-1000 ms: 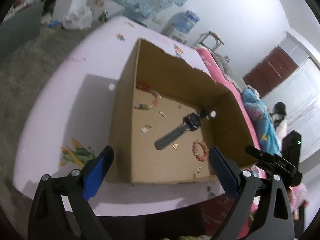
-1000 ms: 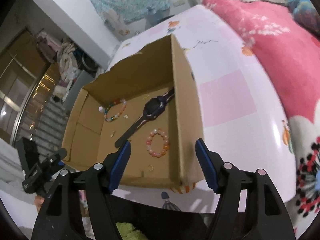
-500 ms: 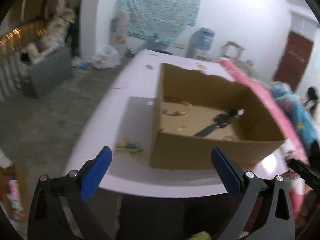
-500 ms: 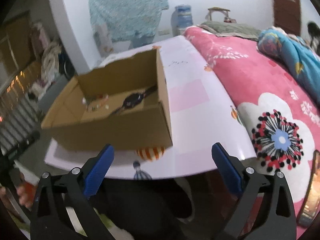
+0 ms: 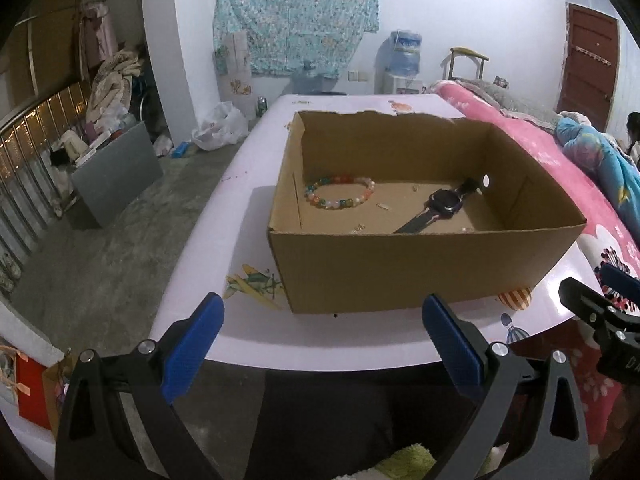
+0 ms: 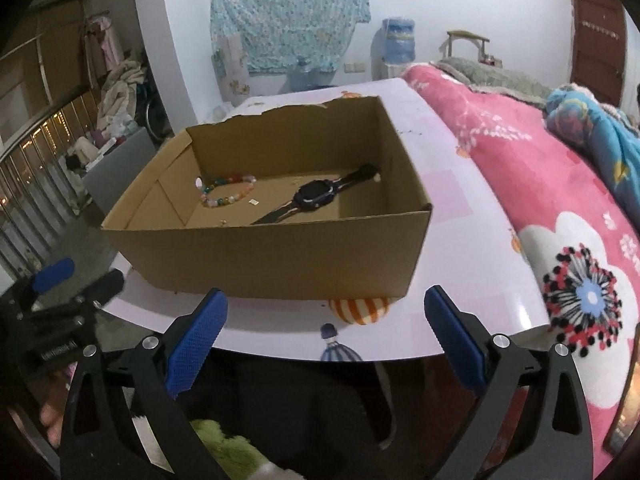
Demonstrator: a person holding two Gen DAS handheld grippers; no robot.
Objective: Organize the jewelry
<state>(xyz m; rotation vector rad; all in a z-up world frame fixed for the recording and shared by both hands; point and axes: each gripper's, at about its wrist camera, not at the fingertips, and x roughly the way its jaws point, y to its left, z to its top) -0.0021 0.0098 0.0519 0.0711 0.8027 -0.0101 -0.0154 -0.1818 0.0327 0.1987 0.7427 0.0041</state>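
Left wrist view: I see my left gripper (image 5: 322,342) held off the near edge of the table (image 5: 240,184), its blue pads (image 5: 192,346) spread wide with nothing between them. Ahead of it, and slightly to the right, stands the open cardboard box (image 5: 416,268), well clear of the fingertips. Inside the box, on the side nearer my left gripper, lies a multicoloured bead bracelet (image 5: 339,192) flat on the floor of the box. To its right lies a dark wristwatch (image 5: 444,204), its strap running diagonally toward the far right corner. A few small loose pieces (image 5: 383,206) lie between the two; I cannot tell what they are. At the right edge of this view, part of my right gripper (image 5: 608,312) shows beside the table corner. From the right wrist view, I see my right gripper (image 6: 324,338) also short of the near table edge, with the box ahead and to the left. Its jaws have just been opening and now stand fully apart, with nothing held. A pink floral blanket (image 6: 560,208) lies to the right of this gripper.
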